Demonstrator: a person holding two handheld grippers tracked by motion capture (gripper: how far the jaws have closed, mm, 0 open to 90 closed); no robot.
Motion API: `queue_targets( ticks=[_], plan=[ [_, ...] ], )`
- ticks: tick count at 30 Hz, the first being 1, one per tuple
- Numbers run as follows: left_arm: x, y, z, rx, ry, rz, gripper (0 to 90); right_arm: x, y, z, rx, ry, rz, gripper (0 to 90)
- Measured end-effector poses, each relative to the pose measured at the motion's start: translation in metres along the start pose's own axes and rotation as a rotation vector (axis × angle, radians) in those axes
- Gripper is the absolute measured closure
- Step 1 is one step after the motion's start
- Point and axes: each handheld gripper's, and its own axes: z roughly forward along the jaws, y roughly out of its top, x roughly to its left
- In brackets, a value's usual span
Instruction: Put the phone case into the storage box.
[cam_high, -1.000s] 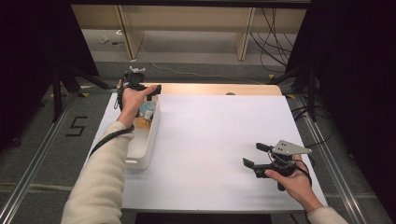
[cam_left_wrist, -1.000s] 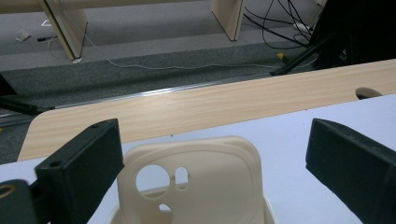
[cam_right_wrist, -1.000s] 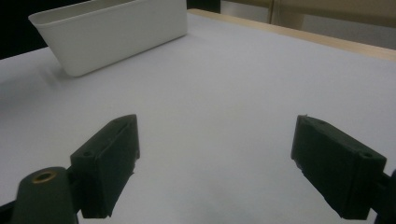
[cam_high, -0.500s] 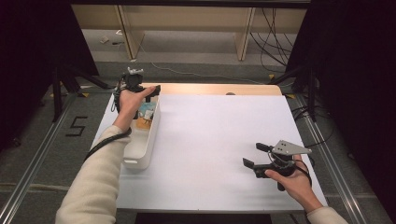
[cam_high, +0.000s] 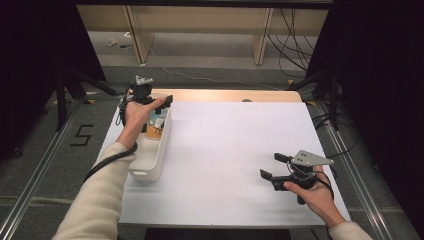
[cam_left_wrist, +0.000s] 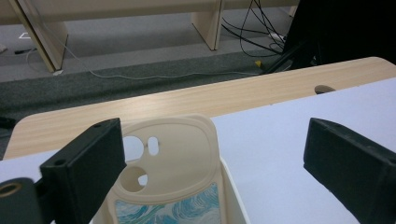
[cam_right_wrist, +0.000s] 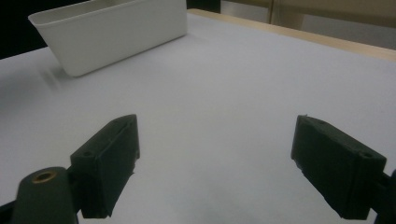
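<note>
The left gripper, jaws wide apart, hovered over the cream phone case standing in the white bin's far end; no lettering was legible. The right gripper rested open on the white table.

Dim workroom around a white tabletop

Grey carpet floor with a taped "5", pale wooden shelf legs behind, black cables trailing, dark curtains at both sides.

Cream phone case w/ blue-green wave swirl pattern was seen; white bin; counter covered white, pale wood edge; black jaws.
</note>
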Motion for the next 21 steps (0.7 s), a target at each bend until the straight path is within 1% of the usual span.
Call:
queue_targets(
  ticks=[3,11,21],
  plan=[
    [-0.002,-0.002,-0.005,-0.003,-0.008,0.017,2.5,0.0,0.0,0.0,-0.001,0.0,0.0,16.1],
    [-0.006,-0.011,-0.016,-0.009,-0.027,0.035,2.2,0.0,0.0,0.0,0.001,-0.003,-0.001,16.1],
    [-0.011,-0.019,-0.025,-0.018,-0.056,0.035,2.3,0.0,0.0,0.0,-0.001,-0.004,-0.001,16.1]
  ],
)
